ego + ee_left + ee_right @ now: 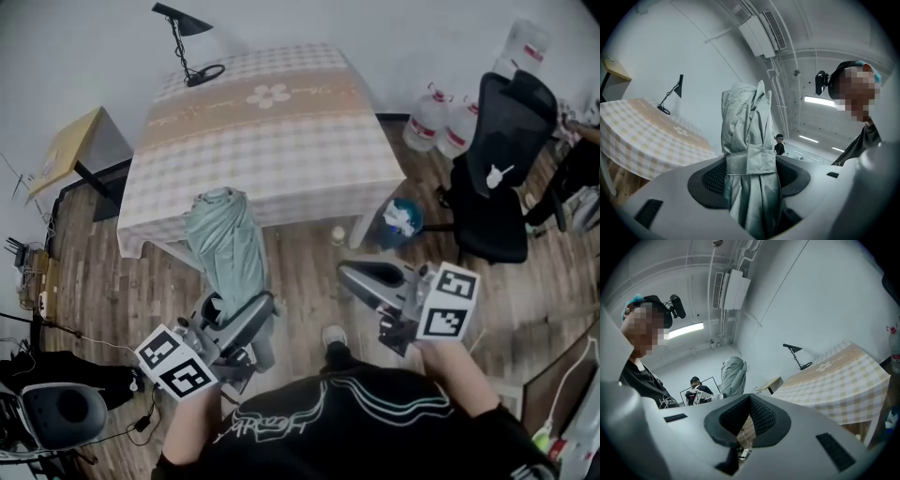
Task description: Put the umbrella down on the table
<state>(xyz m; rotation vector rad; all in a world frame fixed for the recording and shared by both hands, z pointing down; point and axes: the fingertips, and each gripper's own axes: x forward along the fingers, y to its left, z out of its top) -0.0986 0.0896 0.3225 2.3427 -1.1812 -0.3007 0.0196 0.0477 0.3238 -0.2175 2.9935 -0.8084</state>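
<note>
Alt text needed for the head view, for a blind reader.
The left tool grips a folded grey-green umbrella upright, just short of a table with a checked cloth; the right tool is empty. A black lamp stands on the table's far corner.

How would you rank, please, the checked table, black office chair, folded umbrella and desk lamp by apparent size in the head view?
1. checked table
2. black office chair
3. folded umbrella, which is nearer the camera and so looks bigger
4. desk lamp

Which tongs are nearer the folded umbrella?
Left. The left tongs are clamped on the umbrella; the right tongs, empty, stand apart to its right.
</note>
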